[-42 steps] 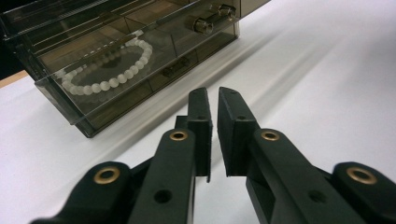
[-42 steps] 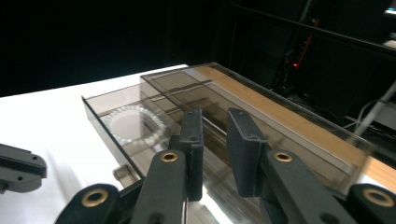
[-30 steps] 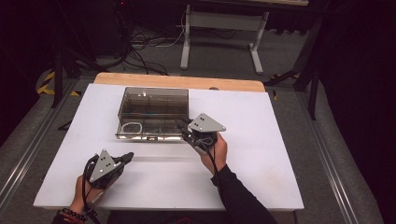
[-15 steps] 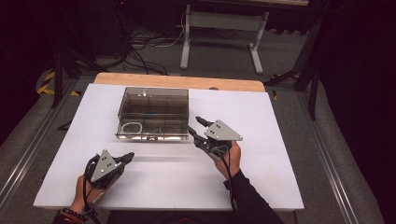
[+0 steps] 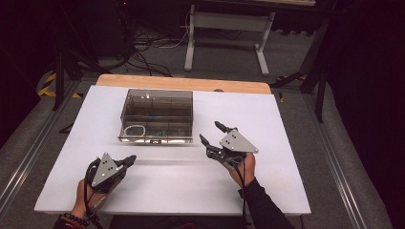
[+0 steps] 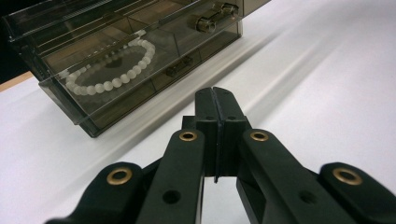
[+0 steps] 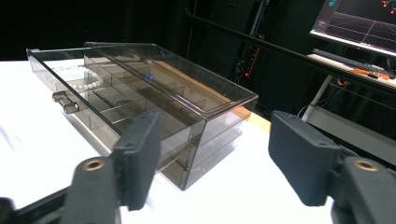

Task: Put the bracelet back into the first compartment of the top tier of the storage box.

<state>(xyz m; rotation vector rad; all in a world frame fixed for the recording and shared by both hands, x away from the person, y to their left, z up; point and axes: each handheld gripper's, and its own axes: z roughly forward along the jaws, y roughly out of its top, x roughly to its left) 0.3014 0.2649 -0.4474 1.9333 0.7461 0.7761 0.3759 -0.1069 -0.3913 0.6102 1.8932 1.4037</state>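
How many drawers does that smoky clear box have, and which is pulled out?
3 drawers in the box, stacked: the top drawer is pulled out, holding the pearl bracelet; the middle and bottom ones sit closed beneath it. Others may be hidden behind.

High view: overhead, looking forward and down on the white table (image 5: 286, 124). Gripper views: low, close, facing the clear drawer box (image 5: 157, 114) (image 6: 140, 56) (image 7: 154, 107) from opposite sides; all three share it.

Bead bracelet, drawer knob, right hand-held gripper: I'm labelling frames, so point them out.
Bead bracelet (image 6: 108, 70), left gripper view, on its near beads.
Drawer knob (image 6: 205, 22), left gripper view, on its barrel.
Right hand-held gripper (image 5: 212, 132), high view, between fingertips.
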